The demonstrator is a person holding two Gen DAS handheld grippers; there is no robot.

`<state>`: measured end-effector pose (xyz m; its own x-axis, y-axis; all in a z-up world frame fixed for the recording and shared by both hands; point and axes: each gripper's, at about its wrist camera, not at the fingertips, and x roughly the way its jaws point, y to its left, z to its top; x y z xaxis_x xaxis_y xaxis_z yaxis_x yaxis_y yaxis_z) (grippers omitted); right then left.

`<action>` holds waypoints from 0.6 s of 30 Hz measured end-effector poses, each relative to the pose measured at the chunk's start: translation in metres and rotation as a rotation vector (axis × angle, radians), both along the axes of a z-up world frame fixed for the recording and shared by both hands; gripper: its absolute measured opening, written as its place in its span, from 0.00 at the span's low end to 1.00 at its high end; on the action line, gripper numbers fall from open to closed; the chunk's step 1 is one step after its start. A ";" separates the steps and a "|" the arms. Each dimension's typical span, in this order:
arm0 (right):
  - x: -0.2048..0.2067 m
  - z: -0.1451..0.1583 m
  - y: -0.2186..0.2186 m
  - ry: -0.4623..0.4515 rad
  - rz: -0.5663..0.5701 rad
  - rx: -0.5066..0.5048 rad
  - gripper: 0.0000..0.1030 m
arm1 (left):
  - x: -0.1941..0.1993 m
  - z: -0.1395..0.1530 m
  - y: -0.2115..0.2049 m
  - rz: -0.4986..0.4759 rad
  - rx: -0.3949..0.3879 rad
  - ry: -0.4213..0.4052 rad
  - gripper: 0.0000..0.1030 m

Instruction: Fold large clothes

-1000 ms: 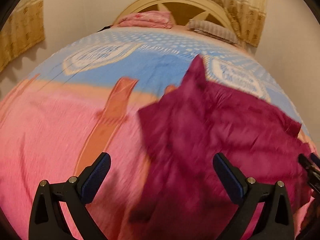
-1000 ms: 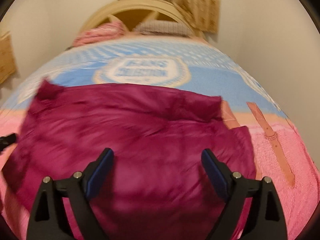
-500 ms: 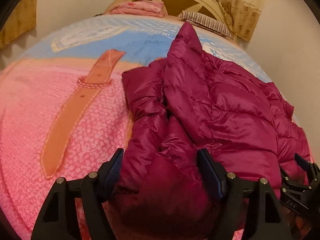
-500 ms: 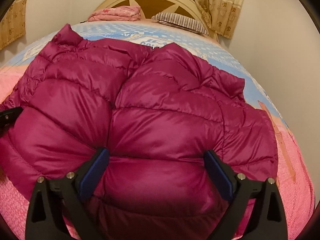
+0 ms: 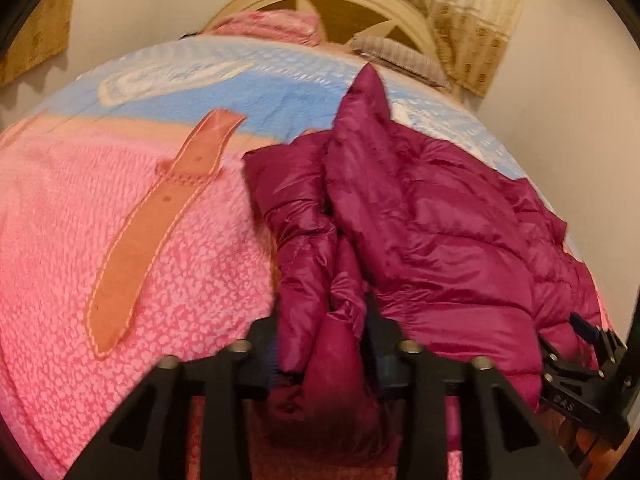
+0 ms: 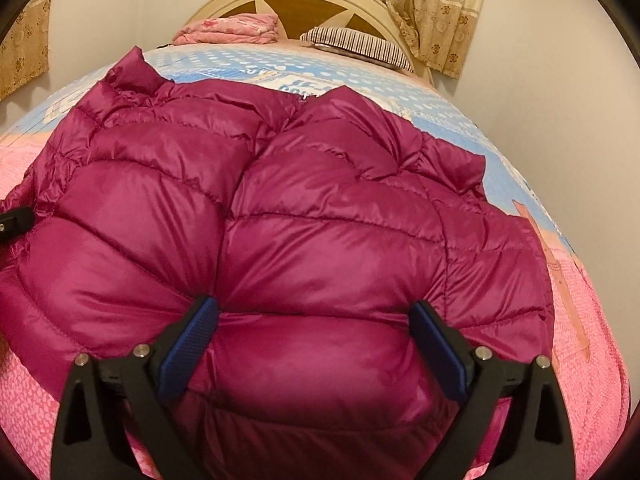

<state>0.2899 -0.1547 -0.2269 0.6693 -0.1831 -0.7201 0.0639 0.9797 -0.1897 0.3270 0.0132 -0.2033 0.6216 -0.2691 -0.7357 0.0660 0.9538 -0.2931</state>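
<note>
Magenta puffer jacket (image 6: pixel 304 216) on a bed (image 5: pixel 120 240); left gripper (image 5: pixel 322 344) fingers pinch its sleeve, right gripper (image 6: pixel 314 320) fingers spread wide.

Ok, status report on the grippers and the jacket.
Left gripper shut on jacket edge. Right gripper open, straddling hem. Jacket spread on bed. Nothing in the way.

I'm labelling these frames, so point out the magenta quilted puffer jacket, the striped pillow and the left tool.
magenta quilted puffer jacket (image 6: pixel 320 240): right wrist view, back panel.
striped pillow (image 6: pixel 356 42): right wrist view, top face.
left tool (image 5: pixel 322 344): left wrist view, between fingertips.
</note>
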 end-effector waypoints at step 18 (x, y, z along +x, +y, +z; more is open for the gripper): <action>-0.010 0.004 0.053 -0.002 0.077 -0.018 0.94 | -0.065 0.060 0.043 -0.040 -0.066 -0.215 0.11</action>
